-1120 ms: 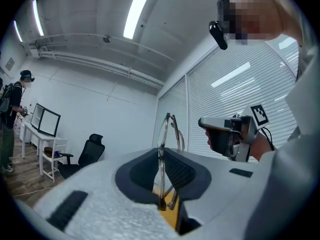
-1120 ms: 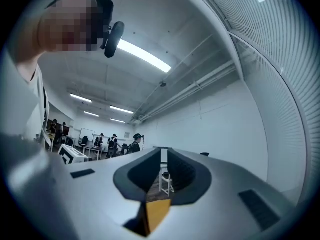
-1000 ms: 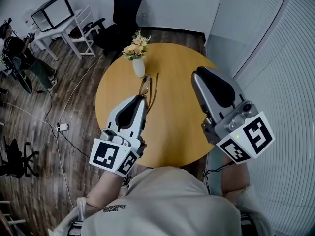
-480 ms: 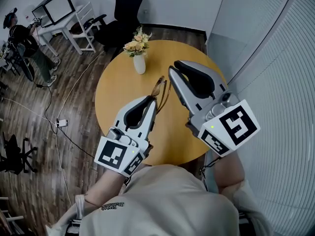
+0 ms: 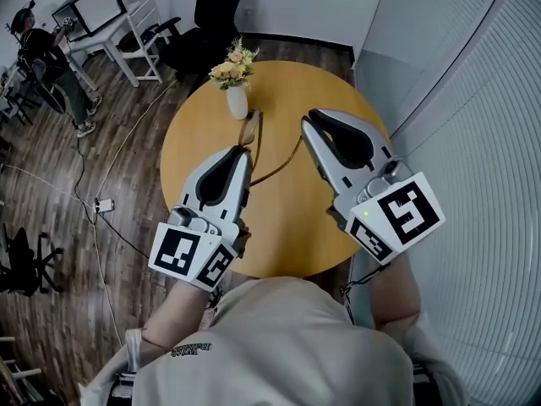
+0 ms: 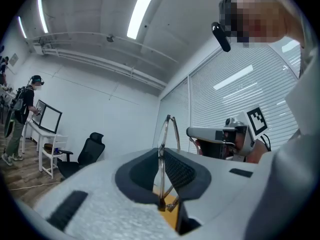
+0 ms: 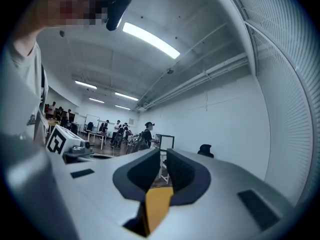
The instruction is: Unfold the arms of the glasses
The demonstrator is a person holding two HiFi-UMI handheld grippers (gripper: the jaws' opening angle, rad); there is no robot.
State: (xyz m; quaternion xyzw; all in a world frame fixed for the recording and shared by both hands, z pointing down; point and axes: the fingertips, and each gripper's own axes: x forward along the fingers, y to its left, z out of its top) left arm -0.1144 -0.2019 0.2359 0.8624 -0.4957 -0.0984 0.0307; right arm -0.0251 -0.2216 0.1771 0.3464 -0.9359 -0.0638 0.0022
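Note:
Thin-rimmed glasses hang over the round wooden table, with my left gripper shut on the front rim. In the left gripper view the rim stands upright between the pads. One arm is swung out to the right, and its end meets the tip of my right gripper. The other arm runs straight back beside the left gripper. In the right gripper view the right gripper has its jaws almost together, with nothing seen in the slit.
A white vase of flowers stands on the table just beyond the glasses. A black office chair is behind the table, and a blinds-covered wall is close on the right. A person stands by a white desk at far left.
My right gripper came in from the right and down to the glasses. One arm of the glasses swung out toward it. The left gripper kept its hold and barely moved.

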